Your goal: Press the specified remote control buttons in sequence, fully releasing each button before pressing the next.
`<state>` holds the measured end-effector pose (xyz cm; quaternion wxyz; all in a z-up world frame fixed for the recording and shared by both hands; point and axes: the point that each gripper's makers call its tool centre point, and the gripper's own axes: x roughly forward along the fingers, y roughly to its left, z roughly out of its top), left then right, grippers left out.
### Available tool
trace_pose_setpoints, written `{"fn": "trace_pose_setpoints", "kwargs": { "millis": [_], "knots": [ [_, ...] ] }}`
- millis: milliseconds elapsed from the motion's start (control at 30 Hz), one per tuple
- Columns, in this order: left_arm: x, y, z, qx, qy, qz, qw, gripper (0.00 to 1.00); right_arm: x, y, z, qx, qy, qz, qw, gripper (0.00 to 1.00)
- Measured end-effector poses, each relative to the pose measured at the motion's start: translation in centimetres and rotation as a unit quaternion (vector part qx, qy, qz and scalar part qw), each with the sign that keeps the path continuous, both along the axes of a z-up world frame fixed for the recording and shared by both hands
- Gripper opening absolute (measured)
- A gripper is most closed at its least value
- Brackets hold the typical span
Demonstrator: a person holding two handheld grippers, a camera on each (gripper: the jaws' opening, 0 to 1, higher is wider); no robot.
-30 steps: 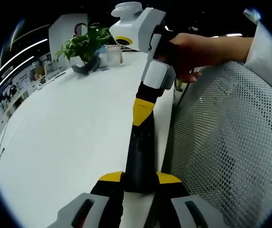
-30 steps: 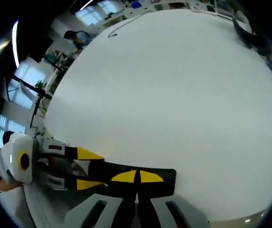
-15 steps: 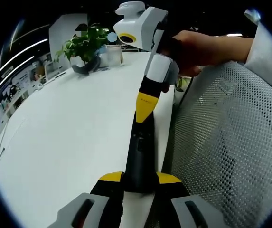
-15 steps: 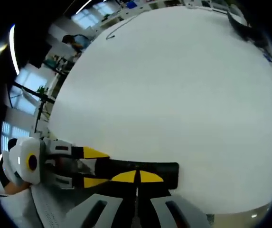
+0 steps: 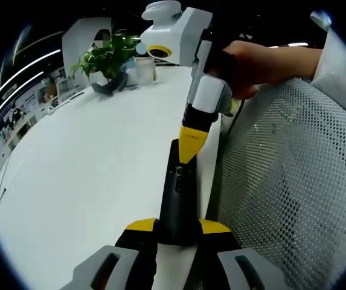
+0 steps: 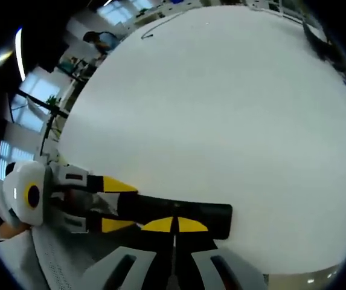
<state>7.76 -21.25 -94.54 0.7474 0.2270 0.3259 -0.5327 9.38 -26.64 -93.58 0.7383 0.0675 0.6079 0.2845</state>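
A black remote control (image 5: 177,192) lies lengthwise along the right edge of the white table (image 5: 82,175). My left gripper (image 5: 177,226) is shut on its near end, one yellow-tipped jaw on each side. My right gripper (image 5: 189,144) comes down from above in a person's hand (image 5: 251,63), shut, with its joined yellow tips on the remote's upper face. In the right gripper view the right gripper (image 6: 174,225) meets the remote (image 6: 212,214) from below, and the left gripper (image 6: 117,204) holds the remote's left end.
A potted plant (image 5: 109,57) and a clear glass (image 5: 145,69) stand at the table's far end. A white mesh chair back (image 5: 293,181) sits tight against the table's right edge. A thin cable (image 6: 160,27) lies on the far side of the table.
The right gripper's tips rose slightly off the remote half a second ago and now sit lower on it, a little nearer the left gripper. The left gripper's hold is unchanged.
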Motion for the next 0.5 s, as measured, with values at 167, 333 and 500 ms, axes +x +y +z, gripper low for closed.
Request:
{"fn": "trace_pose_setpoints", "kwargs": {
  "millis": [167, 333, 500],
  "knots": [
    [0.01, 0.01, 0.00, -0.001, -0.001, 0.000, 1.0000, 0.24, 0.48, -0.07, 0.07, -0.003, -0.015, -0.001, 0.9999, 0.00],
    [-0.02, 0.02, 0.01, -0.001, 0.000, 0.000, 1.0000, 0.25, 0.46, -0.05, -0.09, -0.004, -0.014, 0.001, 0.9999, 0.00],
    [-0.05, 0.01, 0.00, -0.002, 0.000, 0.000, 1.0000, 0.25, 0.49, -0.19, -0.17, 0.006, -0.001, -0.014, 0.9999, 0.00]
  ]
}}
